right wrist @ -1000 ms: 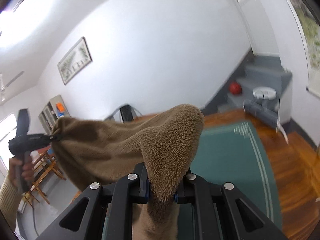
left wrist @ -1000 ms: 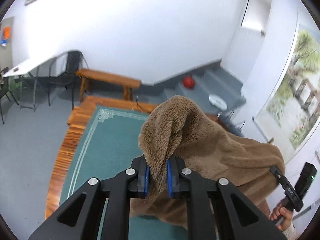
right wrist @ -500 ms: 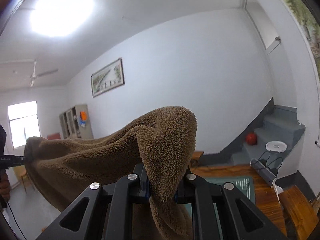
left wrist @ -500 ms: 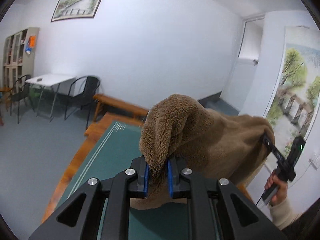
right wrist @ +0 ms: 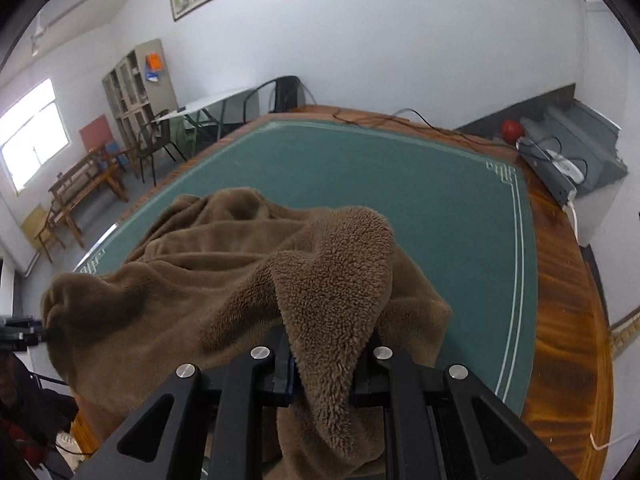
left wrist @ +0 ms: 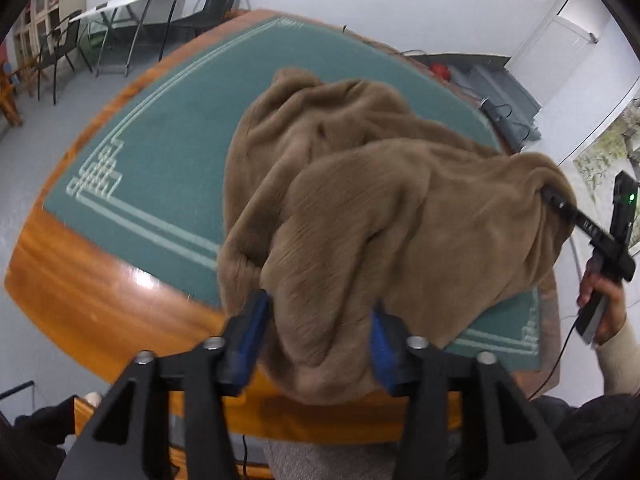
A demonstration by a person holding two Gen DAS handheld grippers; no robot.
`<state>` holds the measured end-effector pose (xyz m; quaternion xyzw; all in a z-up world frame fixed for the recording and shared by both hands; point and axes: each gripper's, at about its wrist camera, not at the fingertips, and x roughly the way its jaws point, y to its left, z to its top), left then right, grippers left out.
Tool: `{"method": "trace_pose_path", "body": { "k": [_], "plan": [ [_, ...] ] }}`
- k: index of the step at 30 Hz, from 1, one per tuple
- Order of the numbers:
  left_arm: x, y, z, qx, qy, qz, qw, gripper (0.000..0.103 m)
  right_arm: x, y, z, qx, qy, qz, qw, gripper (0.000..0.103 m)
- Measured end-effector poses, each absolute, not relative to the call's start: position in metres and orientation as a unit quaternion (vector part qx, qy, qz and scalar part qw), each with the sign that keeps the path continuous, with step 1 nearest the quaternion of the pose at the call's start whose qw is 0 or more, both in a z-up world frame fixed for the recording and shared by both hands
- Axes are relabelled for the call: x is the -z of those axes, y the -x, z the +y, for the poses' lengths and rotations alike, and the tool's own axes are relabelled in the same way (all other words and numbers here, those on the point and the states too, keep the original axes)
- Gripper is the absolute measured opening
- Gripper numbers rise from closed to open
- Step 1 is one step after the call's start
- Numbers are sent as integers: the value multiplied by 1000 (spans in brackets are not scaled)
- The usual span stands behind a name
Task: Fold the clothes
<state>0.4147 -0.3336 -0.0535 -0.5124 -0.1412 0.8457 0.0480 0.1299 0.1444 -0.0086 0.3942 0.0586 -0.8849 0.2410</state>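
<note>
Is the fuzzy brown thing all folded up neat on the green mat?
No, the brown fleece garment lies bunched and rumpled on the green mat.

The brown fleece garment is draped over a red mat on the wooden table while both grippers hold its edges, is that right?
Not quite: the mat under the brown fleece garment is green with pale border lines, not red, as the right wrist view shows. The rest stands: it lies on the wooden table, and the left gripper and right gripper each have fleece between their fingers.
</note>
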Motion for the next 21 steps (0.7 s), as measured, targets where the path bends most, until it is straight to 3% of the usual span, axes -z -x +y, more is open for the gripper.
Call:
{"method": "trace_pose_path", "body": {
  "k": [6, 8, 10, 11, 21],
  "plan": [
    [34, -423, -354, -862, 478, -162, 44, 73, 35, -135, 151, 873, -425, 51, 233, 24],
    [27, -417, -358, -869, 464, -165, 44, 77, 37, -139, 150, 870, -430, 49, 236, 34],
    [22, -409, -359, -874, 453, -171, 50, 78, 37, -141, 152, 869, -431, 43, 239, 58],
    [20, -404, -359, -876, 448, -174, 54, 78, 37, -142, 152, 869, -430, 41, 241, 61],
    [37, -372, -309, -853, 466, -188, 138, 76, 32, -153, 157, 865, -431, 41, 254, 62]
  ]
}}
